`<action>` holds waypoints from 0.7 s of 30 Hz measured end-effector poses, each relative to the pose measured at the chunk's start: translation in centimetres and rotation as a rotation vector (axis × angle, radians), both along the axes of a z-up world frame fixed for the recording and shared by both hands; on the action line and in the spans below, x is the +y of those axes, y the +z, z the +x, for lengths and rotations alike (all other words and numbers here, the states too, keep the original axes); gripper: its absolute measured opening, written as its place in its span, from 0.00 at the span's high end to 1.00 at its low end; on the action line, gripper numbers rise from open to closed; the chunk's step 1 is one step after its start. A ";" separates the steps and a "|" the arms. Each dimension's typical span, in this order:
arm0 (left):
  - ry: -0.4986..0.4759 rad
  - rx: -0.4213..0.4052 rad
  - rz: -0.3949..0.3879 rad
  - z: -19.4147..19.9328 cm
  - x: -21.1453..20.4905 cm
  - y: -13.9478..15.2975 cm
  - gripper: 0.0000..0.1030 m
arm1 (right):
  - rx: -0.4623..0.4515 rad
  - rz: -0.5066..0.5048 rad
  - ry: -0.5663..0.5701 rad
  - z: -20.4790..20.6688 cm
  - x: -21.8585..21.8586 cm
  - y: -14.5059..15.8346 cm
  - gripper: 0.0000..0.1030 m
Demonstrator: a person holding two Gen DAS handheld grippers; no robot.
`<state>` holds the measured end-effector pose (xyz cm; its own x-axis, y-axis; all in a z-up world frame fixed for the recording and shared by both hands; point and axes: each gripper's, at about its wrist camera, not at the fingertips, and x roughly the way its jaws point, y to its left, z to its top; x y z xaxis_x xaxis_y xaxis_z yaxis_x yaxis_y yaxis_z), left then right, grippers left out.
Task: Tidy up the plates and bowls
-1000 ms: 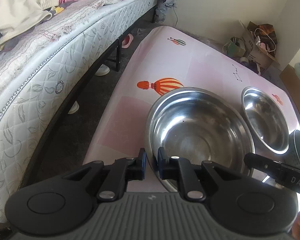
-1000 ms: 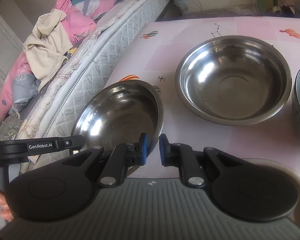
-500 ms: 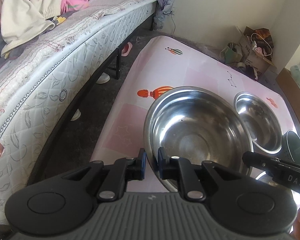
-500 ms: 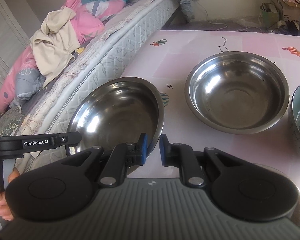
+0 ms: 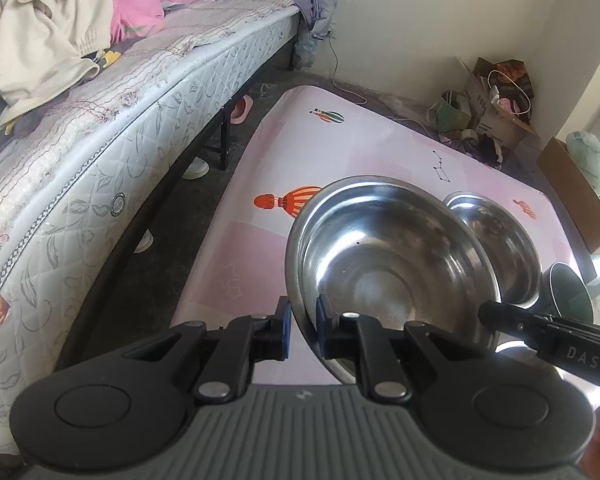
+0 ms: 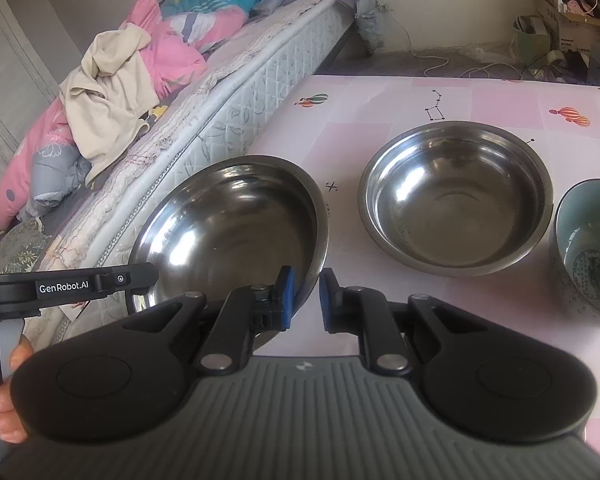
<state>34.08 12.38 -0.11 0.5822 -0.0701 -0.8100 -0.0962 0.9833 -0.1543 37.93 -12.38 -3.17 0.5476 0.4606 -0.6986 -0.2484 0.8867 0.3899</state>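
Currently, step in hand: carrying the large steel bowl (image 5: pixel 388 264), lifted clear of the tabletop (image 6: pixel 380 96) by both tongs at once.
Left tongs (image 5: pixel 302 326): nearly closed, pinching the near-left rim of the bowl between the blue pads.
Right tongs (image 6: pixel 304 300): nearly closed on the opposite rim; the pinch looks firm, though from this angle the outer pad seems to stand slightly off the metal.
Bowl's place: tilted, hanging over the tabletop's edge nearest the bed (image 6: pixel 236 92).
Likely target: the second steel bowl (image 6: pixel 456 196), resting on the tabletop just beside a teal cup (image 6: pixel 588 248).
Next move calls for: levelling the held bowl, bringing it over the second one, lowering both sides evenly so it nests, then letting go together.
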 end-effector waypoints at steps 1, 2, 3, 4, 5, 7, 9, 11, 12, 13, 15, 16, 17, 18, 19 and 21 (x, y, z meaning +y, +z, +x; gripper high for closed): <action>-0.003 -0.001 -0.002 -0.1 -0.2 0.1 0.87 | -0.003 -0.001 -0.003 -0.1 -0.2 0.2 0.87; -0.005 -0.001 -0.004 -0.1 -0.3 0.3 0.87 | -0.005 0.000 -0.006 -0.2 -0.4 0.3 0.87; -0.008 -0.001 -0.005 -0.1 -0.5 0.4 0.87 | -0.006 0.001 -0.008 -0.2 -0.6 0.5 0.87; -0.012 -0.002 -0.006 -0.1 -0.6 0.5 0.87 | -0.008 0.000 -0.011 -0.3 -0.7 0.6 0.87; -0.016 -0.004 -0.007 0.0 -0.8 0.7 0.87 | -0.009 0.000 -0.014 -0.4 -1.0 0.8 0.87; -0.021 -0.005 -0.009 0.0 -1.2 0.9 0.87 | -0.013 0.001 -0.020 -0.5 -1.4 1.1 0.87; -0.026 -0.008 -0.010 0.1 -1.7 1.2 0.87 | -0.016 0.002 -0.027 -0.7 -1.9 1.3 0.87; -0.034 -0.013 -0.011 0.2 -2.4 1.5 0.87 | -0.017 0.003 -0.036 -0.7 -2.4 1.6 0.87; -0.038 -0.014 -0.011 0.3 -2.7 1.6 0.86 | -0.019 0.005 -0.042 -0.7 -2.8 1.7 0.87; -0.042 -0.015 -0.011 0.5 -3.1 1.7 0.86 | -0.020 0.006 -0.047 -0.6 -3.2 1.8 0.87; -0.054 -0.018 -0.013 0.8 -3.9 1.9 0.85 | -0.023 0.012 -0.063 -0.4 -4.1 2.2 0.87; -0.062 -0.020 -0.013 1.0 -4.4 2.1 0.85 | -0.025 0.014 -0.069 -0.3 -4.5 2.3 0.87; -0.068 -0.021 -0.013 1.2 -4.8 2.1 0.85 | -0.030 0.015 -0.077 -0.2 -5.1 2.5 0.87; -0.076 -0.022 -0.012 1.5 -5.3 2.2 0.85 | -0.035 0.013 -0.084 -0.1 -5.7 2.7 0.87; -0.083 -0.022 -0.013 1.8 -5.9 2.2 0.85 | -0.040 0.011 -0.090 0.1 -6.1 2.9 0.87; -0.092 -0.018 -0.022 2.6 -6.8 2.2 0.85 | -0.047 0.008 -0.102 0.4 -7.1 3.2 0.87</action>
